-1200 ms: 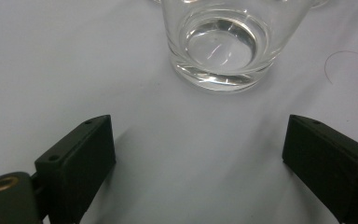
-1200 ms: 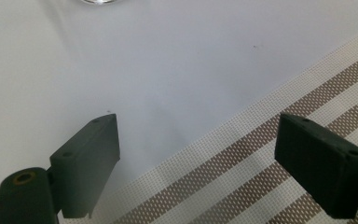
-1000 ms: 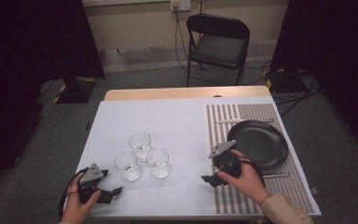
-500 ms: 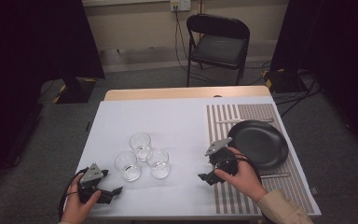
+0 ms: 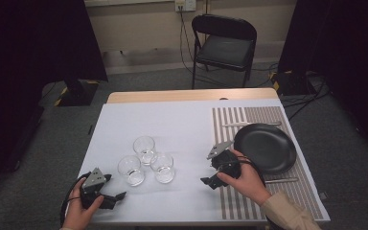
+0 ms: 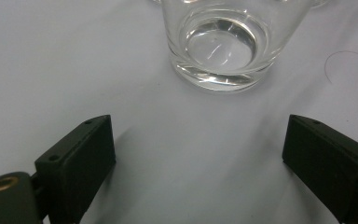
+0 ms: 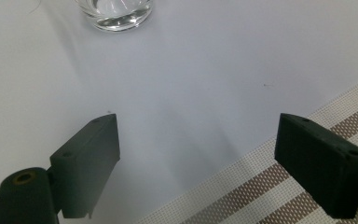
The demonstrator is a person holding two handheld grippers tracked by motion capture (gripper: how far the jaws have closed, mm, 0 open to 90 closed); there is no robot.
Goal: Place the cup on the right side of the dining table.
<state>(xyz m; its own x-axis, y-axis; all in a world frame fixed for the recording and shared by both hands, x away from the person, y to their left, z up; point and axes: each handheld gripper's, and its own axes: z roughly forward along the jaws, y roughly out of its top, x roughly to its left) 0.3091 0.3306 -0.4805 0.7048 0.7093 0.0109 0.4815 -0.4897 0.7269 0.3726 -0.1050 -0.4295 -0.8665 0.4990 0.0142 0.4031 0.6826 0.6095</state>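
Covering most of the wooden table (image 5: 187, 95) is a smooth white cloth (image 5: 172, 124), flat and plain. Next biggest is the striped placemat (image 5: 249, 116) on its right side, woven and a bit rough, with brown and pale stripes; its edge also runs along the bottom right of the right gripper view. On the placemat sits a round black plate (image 5: 266, 147), shiny and shallow, with a thin silver piece of cutlery (image 5: 251, 124) just behind it and another one (image 5: 281, 180) just in front of it. Near the front left of the cloth stand three short clear glasses close together in a bunch: a back glass (image 5: 144, 149), a left glass (image 5: 131, 170) and a right glass (image 5: 162, 167). They are round, see-through, and have thick bottoms. The left gripper (image 5: 116, 196) is held low at the front left corner, near the left glass, and its two black blocky jaws are wide apart with nothing between them; in the left gripper view a glass (image 6: 223, 44) stands just ahead of them. The right gripper (image 5: 210, 181) hovers at the placemat's edge, well apart from the glasses, with its jaws spread wide too and holding nothing.
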